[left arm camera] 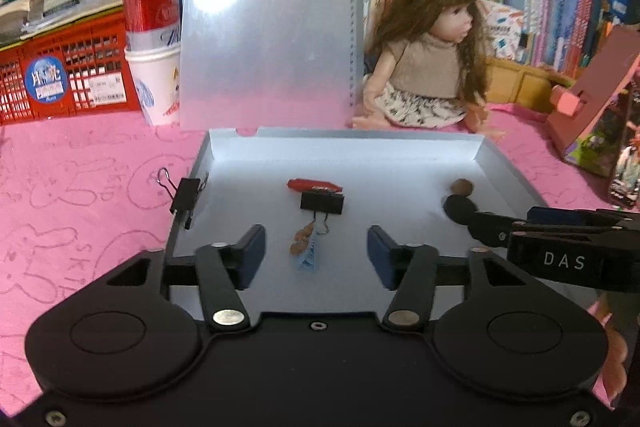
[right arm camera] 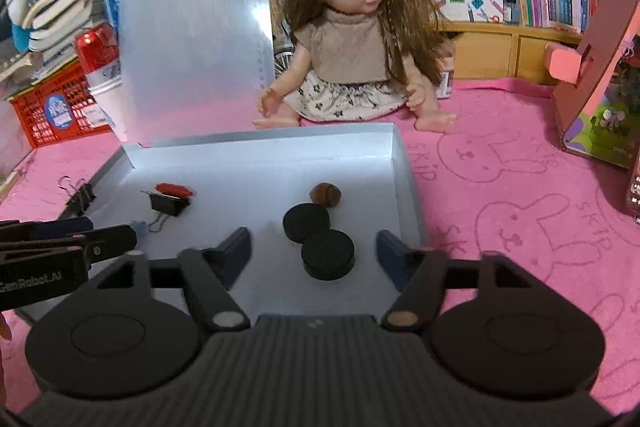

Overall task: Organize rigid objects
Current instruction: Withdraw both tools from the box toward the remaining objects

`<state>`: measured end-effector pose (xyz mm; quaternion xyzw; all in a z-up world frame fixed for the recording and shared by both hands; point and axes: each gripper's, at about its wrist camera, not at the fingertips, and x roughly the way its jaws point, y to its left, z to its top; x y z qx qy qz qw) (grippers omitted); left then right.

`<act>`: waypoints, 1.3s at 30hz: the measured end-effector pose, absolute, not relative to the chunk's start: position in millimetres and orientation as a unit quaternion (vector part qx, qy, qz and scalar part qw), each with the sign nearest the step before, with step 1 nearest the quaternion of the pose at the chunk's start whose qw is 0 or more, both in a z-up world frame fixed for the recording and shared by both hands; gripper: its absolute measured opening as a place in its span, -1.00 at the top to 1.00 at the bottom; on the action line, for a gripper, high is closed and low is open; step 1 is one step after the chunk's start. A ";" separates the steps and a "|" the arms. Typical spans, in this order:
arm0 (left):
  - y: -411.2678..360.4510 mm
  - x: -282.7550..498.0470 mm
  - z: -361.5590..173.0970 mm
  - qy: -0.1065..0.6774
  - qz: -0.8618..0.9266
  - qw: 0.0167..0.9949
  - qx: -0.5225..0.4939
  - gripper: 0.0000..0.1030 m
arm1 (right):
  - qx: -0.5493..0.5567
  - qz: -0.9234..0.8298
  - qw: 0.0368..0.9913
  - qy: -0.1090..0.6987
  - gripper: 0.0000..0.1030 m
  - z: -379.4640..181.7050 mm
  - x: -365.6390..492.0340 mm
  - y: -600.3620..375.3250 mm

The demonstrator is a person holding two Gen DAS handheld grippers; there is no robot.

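A shallow white box [left arm camera: 508,167] lies on the pink cloth with its translucent lid [left arm camera: 268,27] standing up behind. Inside it are a black binder clip [left arm camera: 322,203], a red piece [left arm camera: 316,184], a small blue and brown item [left arm camera: 306,249], a brown nut [right arm camera: 325,194] and two black discs [right arm camera: 306,223] [right arm camera: 328,255]. Another binder clip [left arm camera: 186,195] grips the box's left wall. My left gripper [left arm camera: 316,235] is open over the small blue item. My right gripper [right arm camera: 312,243] is open with the nearer disc between its fingers, pads apart from it.
A doll [right arm camera: 352,39] sits behind the box. A red can in a white cup [left arm camera: 154,51] and a red crate [left arm camera: 64,75] stand at the back left. A pink carton [right arm camera: 592,67] is at the right, with books along the back.
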<state>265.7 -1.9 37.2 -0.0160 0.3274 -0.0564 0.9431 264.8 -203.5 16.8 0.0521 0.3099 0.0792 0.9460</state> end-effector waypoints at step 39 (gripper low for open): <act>45.8 66.1 47.9 0.258 -0.080 0.963 0.008 -0.66 | -0.037 0.099 0.969 0.222 -1.00 20.7 80.9 -245.0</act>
